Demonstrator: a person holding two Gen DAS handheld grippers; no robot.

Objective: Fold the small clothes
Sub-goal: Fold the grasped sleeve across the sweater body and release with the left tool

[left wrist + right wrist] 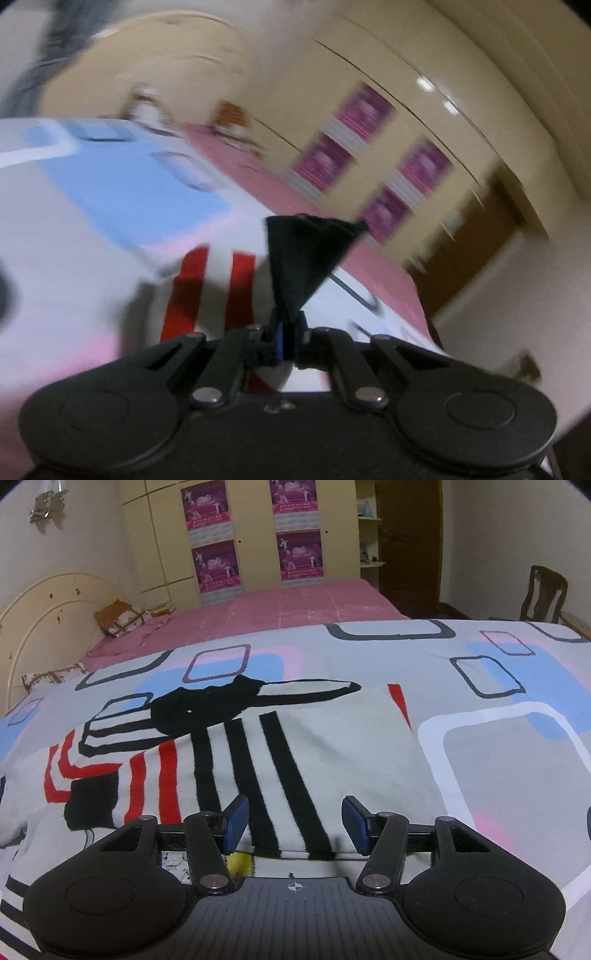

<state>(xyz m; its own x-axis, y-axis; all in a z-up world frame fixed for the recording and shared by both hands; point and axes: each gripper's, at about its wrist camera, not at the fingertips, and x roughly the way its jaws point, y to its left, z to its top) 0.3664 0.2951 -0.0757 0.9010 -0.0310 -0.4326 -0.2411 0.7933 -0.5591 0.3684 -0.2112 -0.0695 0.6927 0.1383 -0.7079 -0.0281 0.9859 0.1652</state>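
A small white sweater with black and red stripes and black trim lies on the patterned bedspread, partly folded, its sleeves laid across the top. My right gripper is open and empty, just above the sweater's near hem. In the blurred left wrist view my left gripper is shut on a black corner of the sweater and holds it up above the white cloth with red stripes.
A second bed with a pink cover stands behind, with a cream headboard at the left. A cream wardrobe with purple posters stands at the back. A wooden chair is at the far right.
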